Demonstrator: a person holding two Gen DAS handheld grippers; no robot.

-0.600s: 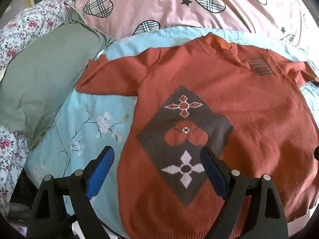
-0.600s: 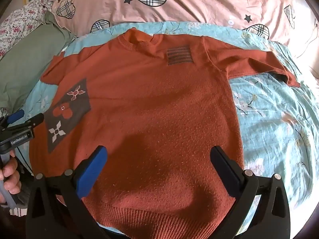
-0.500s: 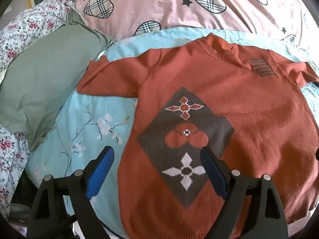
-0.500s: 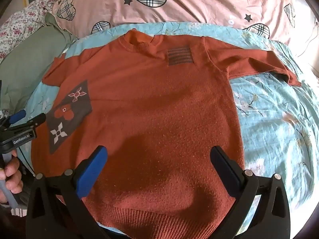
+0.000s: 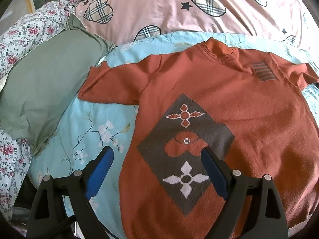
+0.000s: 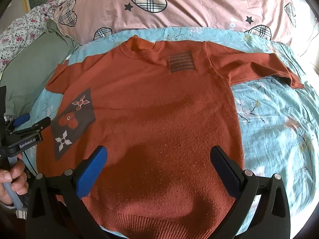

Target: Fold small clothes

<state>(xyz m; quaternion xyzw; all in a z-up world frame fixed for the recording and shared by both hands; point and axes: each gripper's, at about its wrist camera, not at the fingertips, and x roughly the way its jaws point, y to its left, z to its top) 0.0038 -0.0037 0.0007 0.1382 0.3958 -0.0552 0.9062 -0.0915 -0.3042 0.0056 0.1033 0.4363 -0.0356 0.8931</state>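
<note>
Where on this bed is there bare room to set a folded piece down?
Two free patches of the blue floral bedspread: right of the orange sweater below its right sleeve, and left of it between its body and the green pillow. The middle is covered by the sweater, the far side by the pink duvet.

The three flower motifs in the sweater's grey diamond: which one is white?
The lowest motif, a white four-petalled flower nearest the hem of the rust-orange knitted sweater. The two motifs above it are orange.
</note>
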